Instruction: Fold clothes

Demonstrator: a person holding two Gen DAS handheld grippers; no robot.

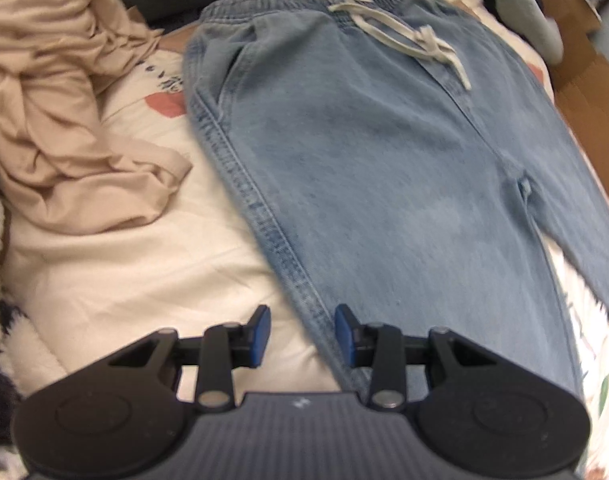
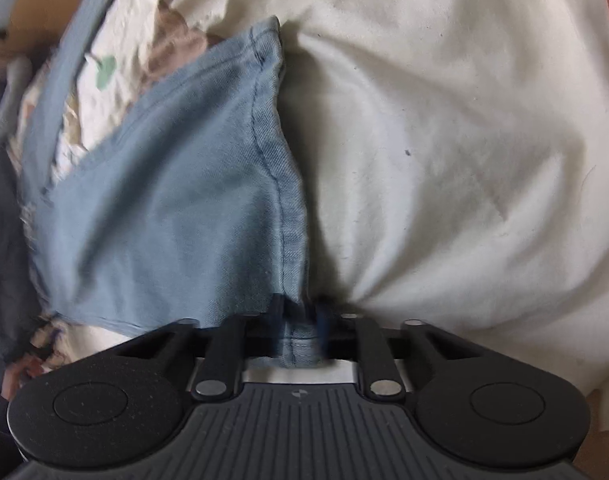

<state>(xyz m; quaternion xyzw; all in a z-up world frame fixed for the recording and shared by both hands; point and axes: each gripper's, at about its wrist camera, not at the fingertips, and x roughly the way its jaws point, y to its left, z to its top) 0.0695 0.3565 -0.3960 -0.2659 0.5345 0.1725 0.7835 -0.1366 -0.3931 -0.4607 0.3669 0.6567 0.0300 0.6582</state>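
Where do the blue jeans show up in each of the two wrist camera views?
Left wrist view: the jeans lie flat, filling the centre and right, waistband at the top; the left gripper hovers open over their side seam.
Right wrist view: a hemmed end of the jeans fills the centre-left, pinched in the right gripper.
Shared landmark: the cream floral bedding beneath them.

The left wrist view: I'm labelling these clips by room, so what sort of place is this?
Probably a bedroom, with the work done on a bed. Light blue denim trousers with a drawstring waist lie on a cream printed quilt, a crumpled beige garment beside them, and a dark headboard-like edge behind.
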